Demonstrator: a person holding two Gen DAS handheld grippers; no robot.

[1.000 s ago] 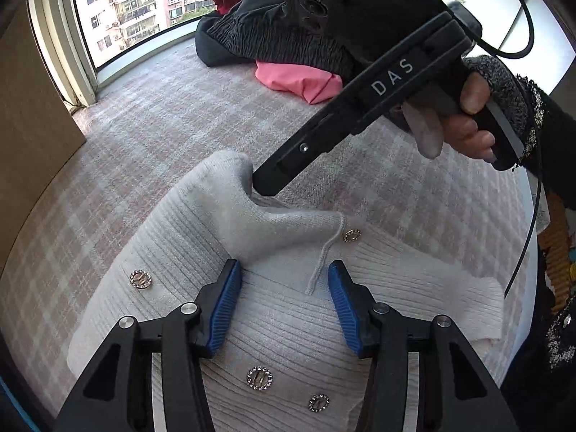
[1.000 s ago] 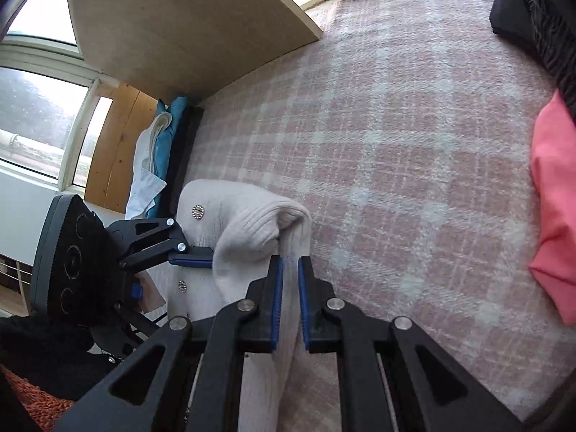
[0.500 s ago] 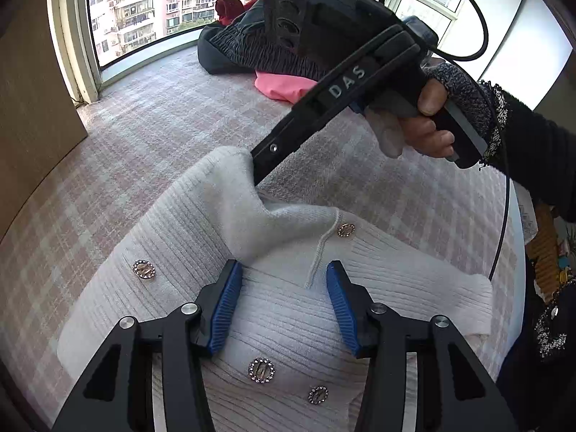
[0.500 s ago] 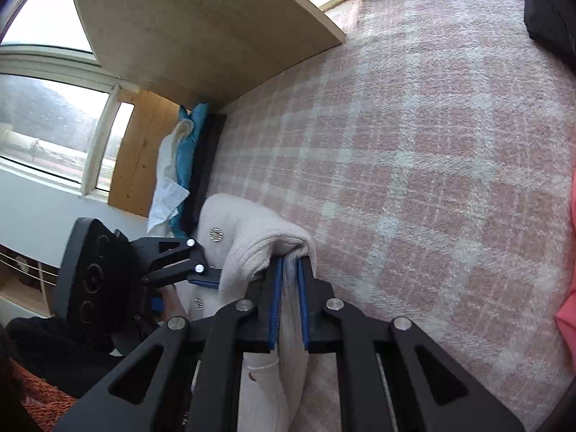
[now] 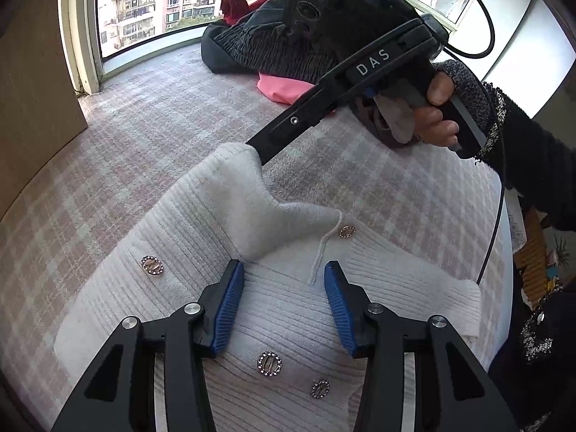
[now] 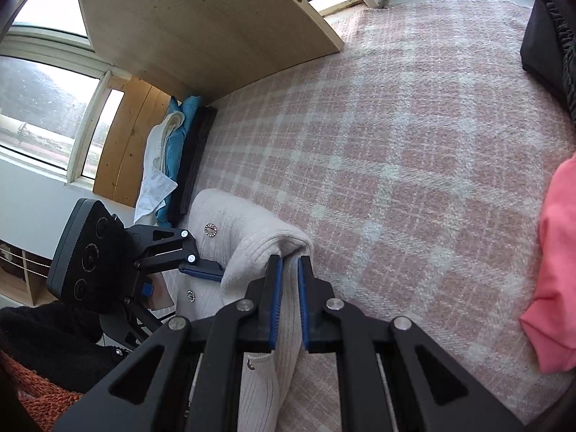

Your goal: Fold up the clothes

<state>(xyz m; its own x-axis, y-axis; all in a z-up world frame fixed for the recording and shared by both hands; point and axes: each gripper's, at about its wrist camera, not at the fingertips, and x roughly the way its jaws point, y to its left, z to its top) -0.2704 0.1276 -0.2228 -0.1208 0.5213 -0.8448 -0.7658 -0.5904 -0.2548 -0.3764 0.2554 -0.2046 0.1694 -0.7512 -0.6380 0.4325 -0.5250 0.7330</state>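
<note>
- Two blue-padded fingers of the left gripper (image 5: 284, 302) are seen spread wide in the left wrist view, nothing held between them, poised over the white ribbed cardigan (image 5: 273, 309) that lies flat on the pink plaid blanket (image 5: 144, 136)
- Four jewelled buttons can be counted on the cardigan; its near hem is cut off by the gripper frame at the lower edge
- One fold of the cardigan is lifted into a peak by the tip of the right gripper (image 5: 257, 153), held by a hand (image 5: 437, 115) in a dark knit sleeve; the tip is buried in the knit, so the jaws cannot be read from this view
- Far behind, a dark garment (image 5: 259, 48) and a pink garment (image 5: 280, 88) are partly hidden by the right gripper's body
- Seen from the right wrist view, the right gripper (image 6: 289, 288) is closed on a fold of the cardigan (image 6: 252, 248), only a thin strip of knit between the pads
- Beside it, the left gripper (image 6: 201, 270) shows only one blue pad, its other finger being hidden
- At the right edge, the pink garment (image 6: 554, 270) is cut off
</note>
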